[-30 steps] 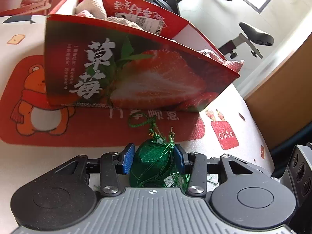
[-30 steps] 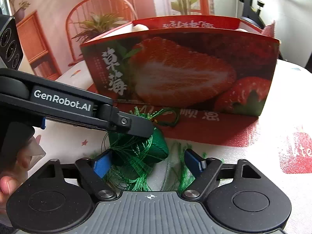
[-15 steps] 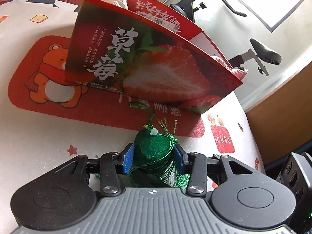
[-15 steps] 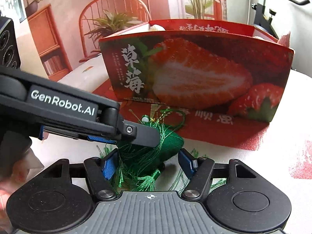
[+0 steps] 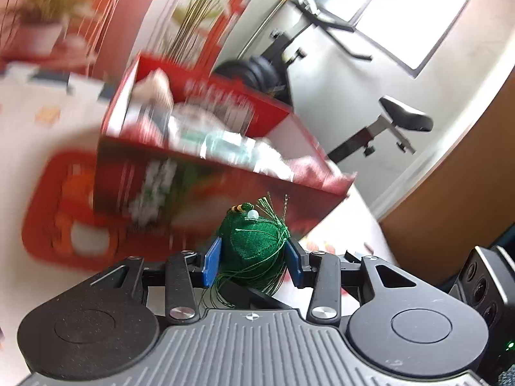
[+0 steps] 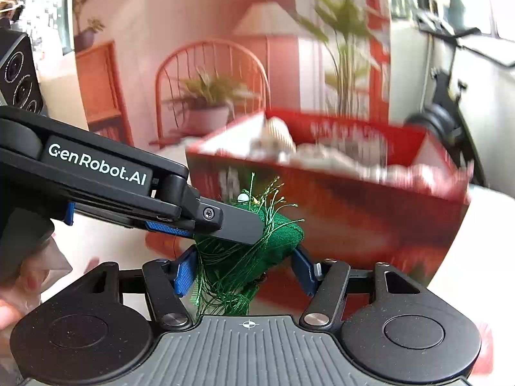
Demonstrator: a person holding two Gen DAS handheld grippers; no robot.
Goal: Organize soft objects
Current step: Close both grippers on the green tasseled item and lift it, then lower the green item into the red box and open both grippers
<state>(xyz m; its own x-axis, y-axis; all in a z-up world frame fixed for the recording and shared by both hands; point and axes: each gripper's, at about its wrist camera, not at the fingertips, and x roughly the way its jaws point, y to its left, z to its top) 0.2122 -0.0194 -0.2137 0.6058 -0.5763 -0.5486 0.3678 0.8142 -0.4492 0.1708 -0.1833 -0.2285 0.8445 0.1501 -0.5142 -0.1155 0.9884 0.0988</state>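
A green stuffed sachet [image 5: 254,251] with a bead and long green tassel threads is held between the blue pads of my left gripper [image 5: 253,262], lifted off the table. In the right wrist view the same sachet [image 6: 280,234] sits between the pads of my right gripper [image 6: 246,268], which are close on both sides of it; the left gripper's finger [image 6: 225,222] crosses above. Behind stands a red strawberry-printed box [image 5: 206,183], also seen in the right wrist view [image 6: 354,206], with white and pink soft things inside.
The table has a white cloth with a red bear mat [image 5: 48,199]. An exercise bike [image 5: 396,122] stands beyond the table's far right edge. A chair and potted plant [image 6: 206,103] stand behind the box. A hand [image 6: 19,276] holds the left gripper.
Both grippers have risen with the sachet, from the tabletop to about the box's rim height; the box's inside now shows. The right pads have closed in around the sachet.
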